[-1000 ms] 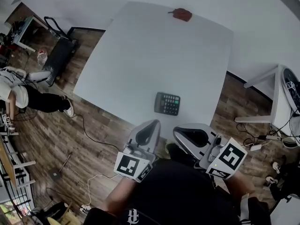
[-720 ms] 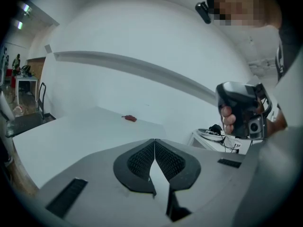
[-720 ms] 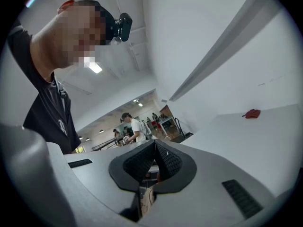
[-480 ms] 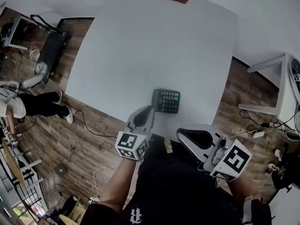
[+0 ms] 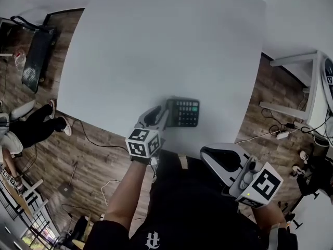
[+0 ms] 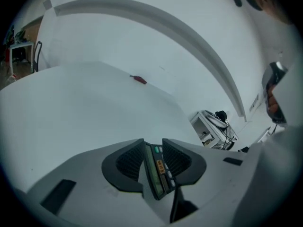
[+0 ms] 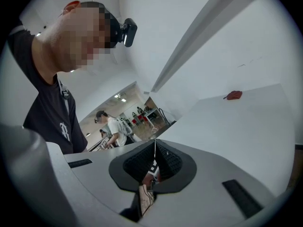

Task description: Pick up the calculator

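Left hand-held gripper (image 5: 162, 112), head view: moved forward since a moment ago, from short of the calculator (image 5: 183, 112) onto its left edge.
Right hand-held gripper (image 5: 207, 153), head view: drawn back meanwhile, now nearer the body than the calculator and well apart from it.
Calculator, head view: keys up, near the front edge of the white counter (image 5: 156, 46); resting or just lifted, not clear.
Floor (image 5: 78, 155), head view: wood, strewn with cables (image 5: 96, 146) left of the calculator; white side table (image 5: 299, 82) well to its right.
Grip, left gripper view: closed on the calculator's (image 6: 158, 171) edge, ribbed pads (image 6: 129, 161) against both faces, only a shallow bite.
Advice, left gripper view: probably best to hold the squeeze firm and raise straight and slowly, to avoid sagging or twisting out of so thin a hold.
Surface, left gripper view: bare and matte beyond the calculator; small red thing (image 6: 138, 79) far past it, near the back edge.
Jaws, right gripper view: together, with nothing between; judged unneeded for this lift.
Room, right gripper view: person in a black shirt (image 7: 47, 112) close by; other people (image 7: 111, 126) in a lit space far behind.
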Demonstrator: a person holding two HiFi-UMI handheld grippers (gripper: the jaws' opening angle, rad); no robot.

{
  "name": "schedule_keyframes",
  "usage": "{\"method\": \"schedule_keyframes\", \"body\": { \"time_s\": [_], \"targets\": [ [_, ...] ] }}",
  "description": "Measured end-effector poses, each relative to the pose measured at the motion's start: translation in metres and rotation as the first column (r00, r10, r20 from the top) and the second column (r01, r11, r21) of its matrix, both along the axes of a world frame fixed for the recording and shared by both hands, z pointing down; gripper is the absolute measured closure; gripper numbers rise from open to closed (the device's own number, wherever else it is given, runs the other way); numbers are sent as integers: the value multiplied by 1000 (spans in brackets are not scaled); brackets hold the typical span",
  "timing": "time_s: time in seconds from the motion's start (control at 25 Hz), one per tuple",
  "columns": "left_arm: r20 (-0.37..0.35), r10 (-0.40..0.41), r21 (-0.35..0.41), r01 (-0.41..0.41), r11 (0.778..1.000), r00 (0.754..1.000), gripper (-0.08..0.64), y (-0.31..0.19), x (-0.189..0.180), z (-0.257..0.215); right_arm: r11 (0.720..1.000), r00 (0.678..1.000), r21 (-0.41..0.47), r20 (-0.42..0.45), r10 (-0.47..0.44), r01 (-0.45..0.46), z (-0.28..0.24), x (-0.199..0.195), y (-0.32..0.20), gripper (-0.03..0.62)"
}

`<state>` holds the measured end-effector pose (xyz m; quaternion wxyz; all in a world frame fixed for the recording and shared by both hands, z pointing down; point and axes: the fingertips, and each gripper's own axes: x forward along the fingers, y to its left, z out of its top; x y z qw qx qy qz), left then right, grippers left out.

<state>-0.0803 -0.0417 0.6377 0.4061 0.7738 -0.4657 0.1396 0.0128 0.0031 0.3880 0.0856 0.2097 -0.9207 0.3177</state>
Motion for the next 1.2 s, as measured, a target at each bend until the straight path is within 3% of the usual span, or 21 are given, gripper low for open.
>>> {"method": "schedule_keyframes", "body": {
  "time_s": [0.28, 0.68, 0.88, 1.2],
  "targets": [
    [-32, 33, -111, -36, 993, 999, 449, -9, 10, 38, 998, 998, -32, 4, 61, -61, 5, -3, -20, 578],
    [-82, 76, -174, -89, 981, 994, 449, -11, 23, 59, 996, 996, -50, -48, 77, -79, 21, 2, -23, 578],
    [-123, 92, -177, -113, 978, 988, 468, -13, 29, 60, 995, 995, -62, -64, 77, -81, 26, 5, -23, 578],
    [-210, 48, -174, -86, 981, 976, 508, -16, 31, 51, 995, 995, -55, -55, 84, -87, 23, 5, -25, 578]
  ]
}}
